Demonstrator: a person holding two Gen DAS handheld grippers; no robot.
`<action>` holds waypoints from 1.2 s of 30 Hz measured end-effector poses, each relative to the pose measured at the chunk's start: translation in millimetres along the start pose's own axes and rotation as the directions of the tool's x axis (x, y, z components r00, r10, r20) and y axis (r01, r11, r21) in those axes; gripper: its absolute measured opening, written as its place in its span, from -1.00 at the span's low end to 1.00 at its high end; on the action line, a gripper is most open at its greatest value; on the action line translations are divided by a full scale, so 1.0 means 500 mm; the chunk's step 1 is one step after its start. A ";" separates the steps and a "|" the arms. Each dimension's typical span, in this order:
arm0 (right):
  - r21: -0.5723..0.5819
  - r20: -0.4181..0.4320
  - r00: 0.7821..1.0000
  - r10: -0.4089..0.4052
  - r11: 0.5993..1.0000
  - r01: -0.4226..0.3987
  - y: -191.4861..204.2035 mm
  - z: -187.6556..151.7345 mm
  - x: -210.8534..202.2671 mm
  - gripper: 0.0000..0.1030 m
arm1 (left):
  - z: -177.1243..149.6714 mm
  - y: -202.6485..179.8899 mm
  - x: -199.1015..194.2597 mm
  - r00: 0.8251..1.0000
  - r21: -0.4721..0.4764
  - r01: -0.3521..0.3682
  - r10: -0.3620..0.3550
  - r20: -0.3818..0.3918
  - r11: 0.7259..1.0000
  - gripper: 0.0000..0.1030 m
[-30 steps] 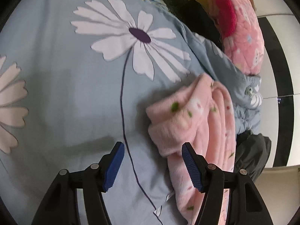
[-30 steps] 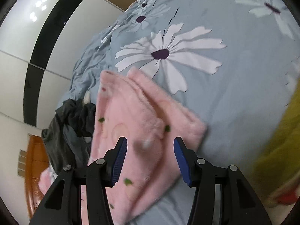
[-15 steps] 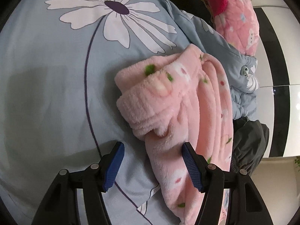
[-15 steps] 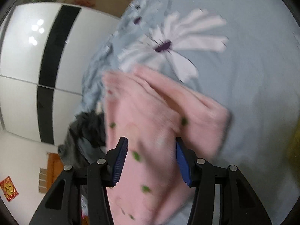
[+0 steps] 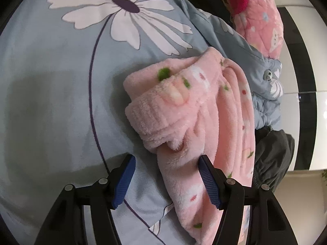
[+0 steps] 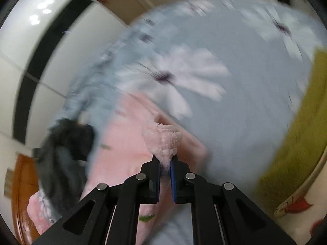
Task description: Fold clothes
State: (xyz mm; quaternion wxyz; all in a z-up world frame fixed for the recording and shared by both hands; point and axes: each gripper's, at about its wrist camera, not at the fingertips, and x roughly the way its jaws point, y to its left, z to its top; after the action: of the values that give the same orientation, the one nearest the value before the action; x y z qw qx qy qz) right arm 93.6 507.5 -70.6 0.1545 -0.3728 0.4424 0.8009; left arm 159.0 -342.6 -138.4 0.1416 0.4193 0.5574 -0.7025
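Now a pink fleece garment (image 5: 196, 110) lies bunched on the blue daisy-print bed cover (image 5: 51, 94).
The right gripper (image 6: 165, 164) has just closed its jaws, pinching a fleece fold; the left gripper (image 5: 166, 178) hovers with jaws apart, its right one touching the fleece.

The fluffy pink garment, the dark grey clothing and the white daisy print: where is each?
Fluffy pink garment (image 5: 163, 106): left wrist view, on its ribbed folded cuff.
Dark grey clothing (image 5: 271, 153): left wrist view, on the crumpled bulk.
White daisy print (image 5: 124, 5): left wrist view, on its dark purple centre.
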 end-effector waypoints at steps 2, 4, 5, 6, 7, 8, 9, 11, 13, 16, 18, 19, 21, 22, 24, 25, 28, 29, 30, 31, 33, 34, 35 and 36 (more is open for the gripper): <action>0.025 0.002 1.000 0.024 0.999 -0.024 -0.014 -0.003 0.006 -0.79 | 0.003 -0.001 0.002 1.000 -0.001 0.002 -0.002 0.002 1.000 0.32; 0.018 0.005 1.000 0.016 1.000 -0.017 -0.016 -0.003 0.006 -0.65 | 0.006 -0.002 0.004 1.000 0.001 0.000 0.000 0.005 1.000 0.32; 0.006 0.006 1.000 0.002 1.000 -0.002 -0.014 -0.003 0.006 -0.59 | 0.008 -0.002 0.004 1.000 0.002 0.001 -0.001 0.007 1.000 0.32; -0.010 0.007 1.000 -0.013 1.000 0.013 -0.011 -0.004 0.007 -0.48 | 0.010 -0.002 0.005 1.000 0.000 0.004 -0.004 0.012 1.000 0.32; -0.026 0.010 1.000 -0.026 0.999 0.026 -0.010 -0.007 0.007 -0.36 | 0.012 -0.002 0.005 1.000 -0.001 0.006 -0.006 0.016 1.000 0.32; -0.039 0.010 0.999 -0.036 0.999 0.036 -0.010 -0.009 0.011 -0.31 | 0.010 -0.005 0.010 1.000 -0.003 0.008 -0.008 0.018 1.000 0.32; -0.049 0.006 0.999 -0.044 0.998 0.044 -0.012 -0.011 0.016 -0.24 | 0.007 -0.003 0.010 1.000 -0.002 0.012 -0.012 0.020 1.000 0.32; -0.054 0.001 0.999 -0.045 0.998 0.045 -0.014 -0.013 0.028 -0.24 | 0.009 -0.002 0.008 1.000 0.000 0.020 -0.020 0.024 1.000 0.32; -0.053 -0.004 0.999 -0.042 0.998 0.042 -0.016 -0.016 0.041 -0.17 | 0.013 0.001 0.007 0.999 0.005 0.032 -0.032 0.032 0.999 0.32; -0.053 -0.003 0.999 -0.039 0.998 0.039 -0.014 -0.018 0.054 -0.07 | 0.023 0.008 0.006 0.997 0.002 0.057 -0.057 0.051 0.998 0.34; -0.050 -0.001 0.999 -0.033 0.998 0.033 -0.014 -0.020 0.059 -0.06 | 0.026 0.017 0.008 0.994 -0.010 0.091 -0.090 0.059 0.996 0.36; -0.045 0.001 1.000 -0.024 0.999 0.024 -0.014 -0.019 0.061 -0.01 | 0.030 0.019 0.012 0.993 -0.015 0.103 -0.102 0.062 0.995 0.36; -0.022 0.007 1.000 -0.002 1.000 0.002 -0.016 -0.018 0.060 -0.03 | 0.037 0.021 0.020 0.988 -0.035 0.133 -0.130 0.085 0.990 0.36; -0.008 0.010 1.000 0.010 1.000 -0.010 -0.016 -0.018 0.059 -0.13 | 0.038 0.021 0.018 0.984 -0.043 0.151 -0.147 0.098 0.988 0.34; 0.022 0.013 0.999 0.040 0.999 -0.040 -0.017 -0.017 0.058 -0.36 | 0.039 0.024 0.017 0.978 -0.064 0.176 -0.167 0.127 0.982 0.33; 0.032 0.012 0.999 0.053 0.998 -0.054 -0.015 -0.016 0.058 -0.54 | 0.040 0.025 0.016 0.975 -0.074 0.187 -0.176 0.137 0.980 0.28; 0.027 0.004 0.996 0.088 0.996 -0.088 0.008 -0.014 0.056 -0.81 | 0.047 0.027 0.017 0.970 -0.110 0.205 -0.187 0.153 0.973 -0.22; 0.018 0.008 0.996 0.090 0.996 -0.090 0.020 -0.012 0.050 -0.82 | 0.051 0.027 0.017 0.969 -0.123 0.212 -0.193 0.156 0.969 -0.33; 0.008 0.015 0.995 0.100 0.995 -0.100 0.035 -0.008 0.039 -0.83 | 0.054 0.021 0.012 0.969 -0.121 0.208 -0.187 0.164 0.971 -0.46; -0.002 0.022 0.993 0.114 0.993 -0.114 0.050 -0.004 0.024 -0.84 | 0.058 0.008 0.003 0.969 -0.106 0.199 -0.180 0.168 0.974 -0.50; -0.024 0.035 0.989 0.142 0.990 -0.142 0.081 0.005 -0.005 -0.85 | 0.063 -0.015 -0.012 0.971 -0.074 0.184 -0.170 0.170 0.980 -0.55; -0.035 0.039 0.987 0.156 0.987 -0.154 0.095 0.010 -0.019 -0.86 | 0.069 -0.032 -0.022 0.971 -0.057 0.184 -0.172 0.169 0.981 -0.57; -0.052 0.040 0.984 0.174 0.984 -0.172 0.113 0.015 -0.038 -0.86 | 0.077 -0.057 -0.039 0.967 -0.029 0.201 -0.193 0.166 0.979 -0.58; -0.074 0.043 0.980 0.196 0.979 -0.192 0.134 0.020 -0.060 -0.86 | 0.086 -0.082 -0.056 0.963 -0.001 0.218 -0.215 0.162 0.976 -0.59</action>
State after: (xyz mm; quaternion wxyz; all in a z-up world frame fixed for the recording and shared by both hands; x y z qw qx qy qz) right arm 70.7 480.6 -5.5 0.0738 -0.3128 0.4445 0.8362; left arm 130.1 -375.1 -89.2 0.1126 0.2964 0.5933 -0.7399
